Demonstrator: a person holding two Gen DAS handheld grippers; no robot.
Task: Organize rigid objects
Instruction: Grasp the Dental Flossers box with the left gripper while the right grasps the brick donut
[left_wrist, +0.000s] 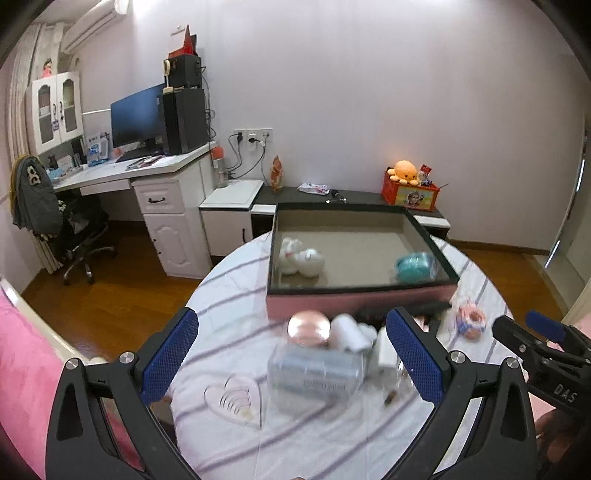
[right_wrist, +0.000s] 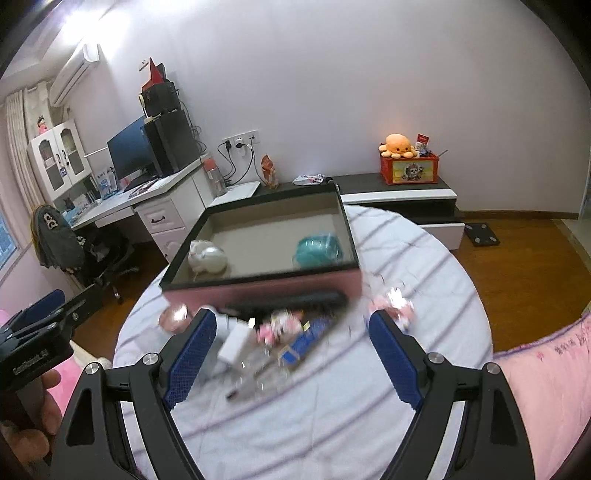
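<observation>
Pink box (left_wrist: 354, 301) holds white toy (left_wrist: 301, 256), teal item (left_wrist: 415, 267); left claw (left_wrist: 291, 358), right claw (right_wrist: 291, 360) spread, empty.

I read "DAS" in white on my black right gripper's (left_wrist: 546, 334) body; other lettering is too blurred.

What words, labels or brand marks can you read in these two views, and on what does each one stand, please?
"DAS": on the black body of the right gripper, seen in the left wrist view.
Print on the clear jar: too blurred to read.
Lettering on the left gripper body: too blurred.
Picture label on the red box: too small.
</observation>
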